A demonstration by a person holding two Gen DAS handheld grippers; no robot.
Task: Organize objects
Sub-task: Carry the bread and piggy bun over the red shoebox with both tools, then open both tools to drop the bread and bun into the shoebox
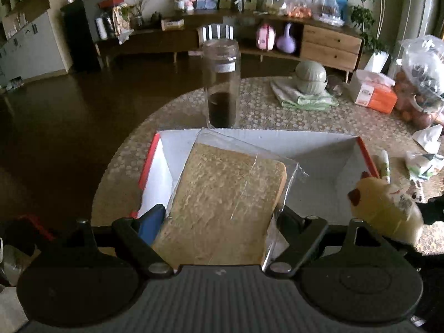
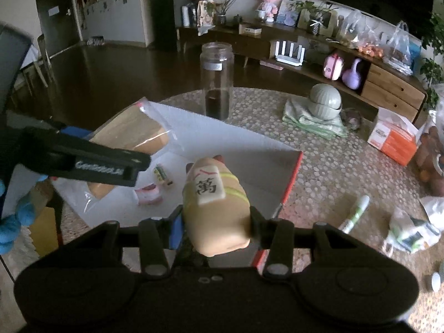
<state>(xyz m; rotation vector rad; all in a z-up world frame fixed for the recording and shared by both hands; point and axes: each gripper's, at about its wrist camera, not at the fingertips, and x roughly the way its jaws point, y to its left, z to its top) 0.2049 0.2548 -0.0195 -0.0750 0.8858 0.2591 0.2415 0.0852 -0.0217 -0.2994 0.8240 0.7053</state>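
Cardboard box (image 1: 327,144) is waiting; left gripper (image 1: 222,216) clamping bagged bread (image 1: 230,199), right gripper (image 2: 216,219) clamping toy (image 2: 216,202), both needing gentle lowering.

Left gripper (image 1: 222,216): jaws set wide, clamped on the bagged bread slice (image 1: 227,202), angled down over the white box (image 1: 319,149). Right gripper (image 2: 216,216): jaws narrower, clamped on the cat figurine (image 2: 215,202), angled down over the same box's right edge. Blue-gloved hand (image 2: 16,216) behind left gripper.

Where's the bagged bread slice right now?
The bagged bread slice is clamped in the left gripper, held over the left part of the white box, just in front of the glass jar.
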